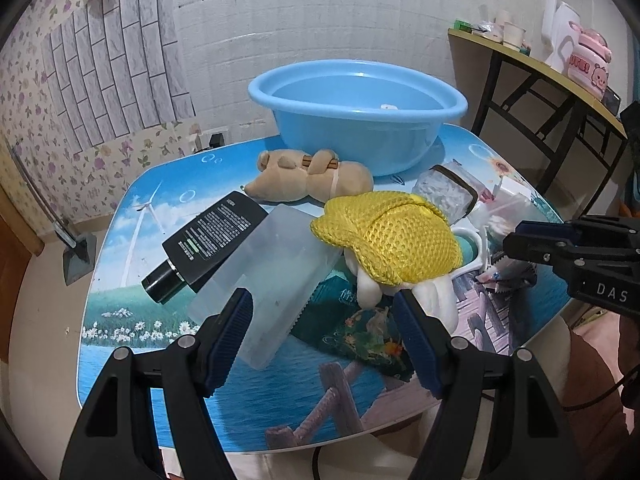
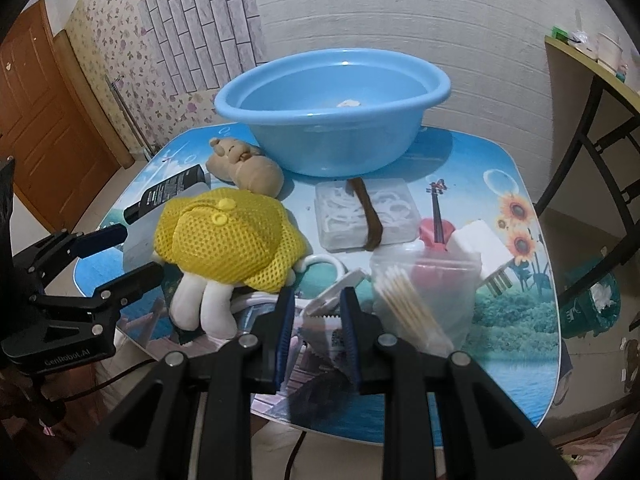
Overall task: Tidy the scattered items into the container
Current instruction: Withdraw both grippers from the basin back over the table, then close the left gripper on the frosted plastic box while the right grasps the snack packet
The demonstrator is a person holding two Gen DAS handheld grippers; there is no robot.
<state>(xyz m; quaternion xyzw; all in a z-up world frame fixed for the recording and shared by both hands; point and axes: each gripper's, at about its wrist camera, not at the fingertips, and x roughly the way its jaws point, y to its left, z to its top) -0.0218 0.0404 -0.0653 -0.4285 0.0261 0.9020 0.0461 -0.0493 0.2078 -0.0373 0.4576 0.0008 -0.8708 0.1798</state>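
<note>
The small flat foil sachet with a serrated edge (image 2: 326, 336) lies at the near edge of the table (image 2: 500, 360), between the narrowed jaws of the right gripper (image 2: 316, 314); whether the pads already pinch it cannot be told. It looks light, thin and slippery, likely to buckle, so a hold across its stiff sealed edge seems best.

Just beside it stands a clear plastic tub of cotton swabs (image 2: 416, 300), light but rigid and smooth-walled. Left of the sachet lies a soft plush toy in a yellow mesh cover (image 1: 386, 236), its white legs hanging toward the near edge. It should squash easily and is safest taken by the body. The left gripper (image 1: 324, 320) hovers before it with jaws spread wide, holding nothing.

Further left rest a frosted translucent plastic box (image 1: 276, 280) and a black flat squeeze bottle (image 1: 208, 240), both stiff, the bottle probably heavier. Behind them lies a tan plush bear (image 1: 312, 178), touching the round light-blue plastic basin (image 1: 356, 120) at the table's far edge. A clear box of white rings with a brown strap (image 2: 364, 216) sits near the middle.
</note>
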